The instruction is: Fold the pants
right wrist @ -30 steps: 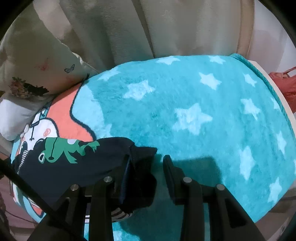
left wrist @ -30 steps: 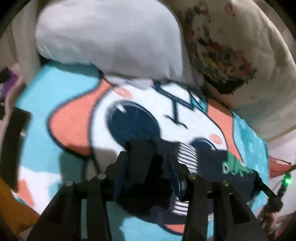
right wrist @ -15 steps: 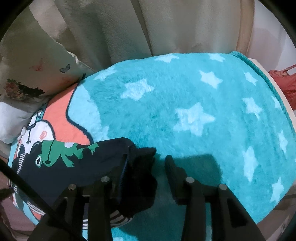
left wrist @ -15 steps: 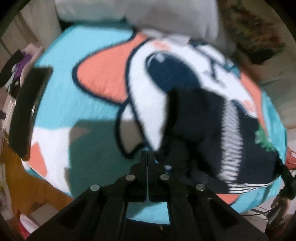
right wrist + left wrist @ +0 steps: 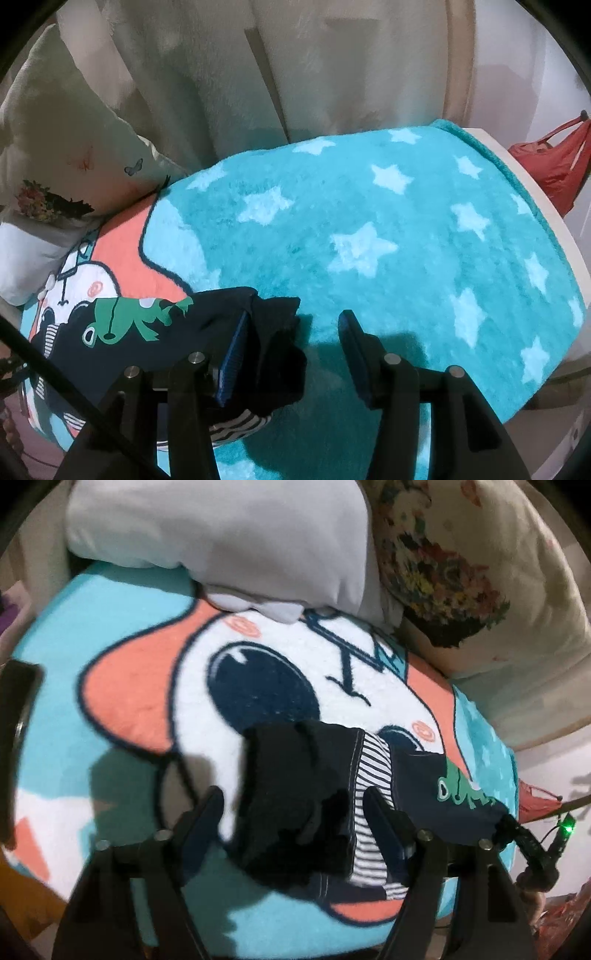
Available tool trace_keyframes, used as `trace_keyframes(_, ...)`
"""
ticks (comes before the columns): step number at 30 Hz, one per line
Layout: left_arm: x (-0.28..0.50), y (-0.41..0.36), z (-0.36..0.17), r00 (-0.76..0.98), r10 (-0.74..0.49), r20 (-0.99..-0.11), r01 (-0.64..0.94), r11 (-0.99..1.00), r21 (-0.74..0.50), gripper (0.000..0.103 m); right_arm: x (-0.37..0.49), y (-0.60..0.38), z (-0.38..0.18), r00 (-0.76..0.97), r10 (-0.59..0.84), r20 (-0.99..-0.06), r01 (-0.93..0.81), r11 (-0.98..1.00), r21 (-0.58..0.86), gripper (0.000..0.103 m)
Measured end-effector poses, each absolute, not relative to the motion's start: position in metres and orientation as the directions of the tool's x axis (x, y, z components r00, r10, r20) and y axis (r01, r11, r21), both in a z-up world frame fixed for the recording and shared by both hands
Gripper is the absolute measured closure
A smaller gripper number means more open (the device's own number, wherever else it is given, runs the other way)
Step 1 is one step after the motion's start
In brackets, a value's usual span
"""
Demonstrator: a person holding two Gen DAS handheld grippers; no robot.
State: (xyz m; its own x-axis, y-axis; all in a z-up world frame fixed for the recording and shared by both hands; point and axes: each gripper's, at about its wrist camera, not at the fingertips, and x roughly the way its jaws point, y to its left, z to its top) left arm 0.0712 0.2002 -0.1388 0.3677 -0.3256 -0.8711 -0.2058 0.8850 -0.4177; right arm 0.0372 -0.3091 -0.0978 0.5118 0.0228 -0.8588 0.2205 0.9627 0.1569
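Note:
Small dark navy pants (image 5: 295,801) with a striped lining and a green frog print (image 5: 454,786) lie bunched on a cartoon blanket (image 5: 147,686). My left gripper (image 5: 293,812) is open, its jaws wide on either side of the folded dark end of the pants. In the right wrist view the pants (image 5: 147,332) lie at lower left with the frog print (image 5: 125,317) showing. My right gripper (image 5: 291,332) is open; its left finger (image 5: 232,354) touches the pants' dark end, its right finger is over bare blanket.
A white pillow (image 5: 229,528) and a floral pillow (image 5: 461,561) lie at the head of the bed. Pale curtains (image 5: 295,66) hang behind. The teal star blanket (image 5: 388,236) spreads right to the bed edge. A red bag (image 5: 554,166) hangs at far right.
My left gripper was shut and drawn back half a second ago; now it is open and astride the pants' end. My right gripper has stayed open and nearly still.

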Motion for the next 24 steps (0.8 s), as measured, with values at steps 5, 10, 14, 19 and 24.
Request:
trace_keyframes(5, 0.065, 0.197, -0.136, 0.321, -0.303, -0.897, -0.242, 0.889, -0.387, 0.087, 0.032, -0.317, -0.090, 0.528, -0.028, -0.849, 0.256, 0.958, 0.128, 0.048)
trace_keyframes(10, 0.049, 0.203, -0.141, 0.263, -0.275, -0.925, -0.289, 0.892, -0.348, 0.087, 0.032, -0.332, -0.092, 0.520, -0.051, -0.852, 0.309, 0.942, 0.132, 0.048)
trace_keyframes(14, 0.059, 0.205, -0.161, 0.226, -0.213, -0.951, -0.321, 0.905, -0.279, 0.067, 0.036, -0.331, -0.093, 0.519, -0.057, -0.853, 0.329, 0.934, 0.137, 0.048)
trace_keyframes(19, 0.055, 0.219, -0.148, 0.249, -0.263, -0.932, -0.335, 0.880, -0.338, 0.063, 0.038, -0.302, -0.064, 0.593, -0.074, -0.802, 0.254, 0.962, 0.099, 0.048)
trace_keyframes(24, 0.043, 0.210, -0.102, 0.357, -0.166, -0.919, -0.244, 0.933, -0.263, 0.063, 0.039, -0.255, -0.055, 0.605, 0.073, -0.793, 0.090, 0.983, 0.160, 0.048)
